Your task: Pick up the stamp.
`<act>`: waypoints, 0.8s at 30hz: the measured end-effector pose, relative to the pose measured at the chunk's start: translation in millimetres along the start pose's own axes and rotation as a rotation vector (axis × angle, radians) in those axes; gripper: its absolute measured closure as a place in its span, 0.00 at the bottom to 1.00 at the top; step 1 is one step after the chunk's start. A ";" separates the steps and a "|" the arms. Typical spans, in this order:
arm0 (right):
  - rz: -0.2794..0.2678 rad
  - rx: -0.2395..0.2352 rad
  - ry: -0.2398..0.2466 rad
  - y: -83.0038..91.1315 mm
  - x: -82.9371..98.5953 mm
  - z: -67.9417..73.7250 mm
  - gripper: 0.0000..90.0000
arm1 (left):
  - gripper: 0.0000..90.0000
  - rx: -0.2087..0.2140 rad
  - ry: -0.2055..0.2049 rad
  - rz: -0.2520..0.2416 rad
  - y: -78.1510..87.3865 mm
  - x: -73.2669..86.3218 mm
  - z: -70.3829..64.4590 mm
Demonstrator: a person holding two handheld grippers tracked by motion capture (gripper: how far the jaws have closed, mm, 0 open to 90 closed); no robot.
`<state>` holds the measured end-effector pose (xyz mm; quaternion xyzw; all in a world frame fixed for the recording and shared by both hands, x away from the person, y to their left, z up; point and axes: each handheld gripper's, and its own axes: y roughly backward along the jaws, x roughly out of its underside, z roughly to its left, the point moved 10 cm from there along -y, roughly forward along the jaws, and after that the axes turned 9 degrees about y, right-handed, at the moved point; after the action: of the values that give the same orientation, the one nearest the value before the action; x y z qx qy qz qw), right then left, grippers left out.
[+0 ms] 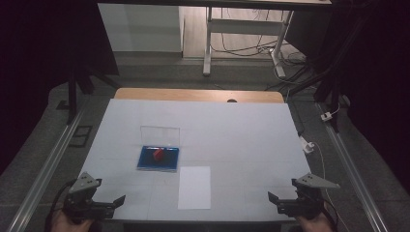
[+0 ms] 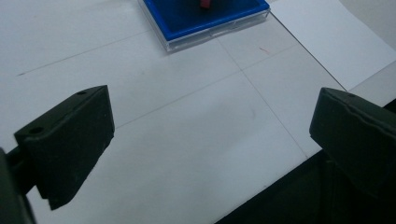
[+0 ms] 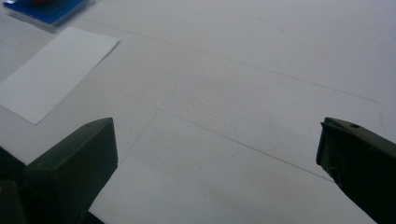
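White table (image 1: 241, 135), paper sheet (image 1: 194, 187) lengthwise toward far edge

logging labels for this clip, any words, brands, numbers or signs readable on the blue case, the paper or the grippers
None can be read.
Blue case with its clear lid up: no print visible.
White sheet of paper: blank.
Left gripper and right gripper: no marking visible.
Table: faint lines and a small red mark, no text.

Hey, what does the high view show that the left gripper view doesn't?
High view: the case's upright clear lid, the wooden table edge, and the right tool held low at the near right corner. Left gripper view: a small red mark on the white table cover. Both: the blue case, the red object inside it, the white sheet.
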<state>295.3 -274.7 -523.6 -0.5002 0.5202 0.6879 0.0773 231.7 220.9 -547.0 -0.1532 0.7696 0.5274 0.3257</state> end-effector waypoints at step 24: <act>0.014 -0.045 0.059 -3.1 -1.2 12.9 0.00 | 0.00 0.025 0.026 0.036 -2.2 2.4 1.2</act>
<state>290.0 -262.6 -525.2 -0.5181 0.5101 0.6851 0.0458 231.7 221.5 -550.4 -0.1420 0.7829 0.5214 0.3082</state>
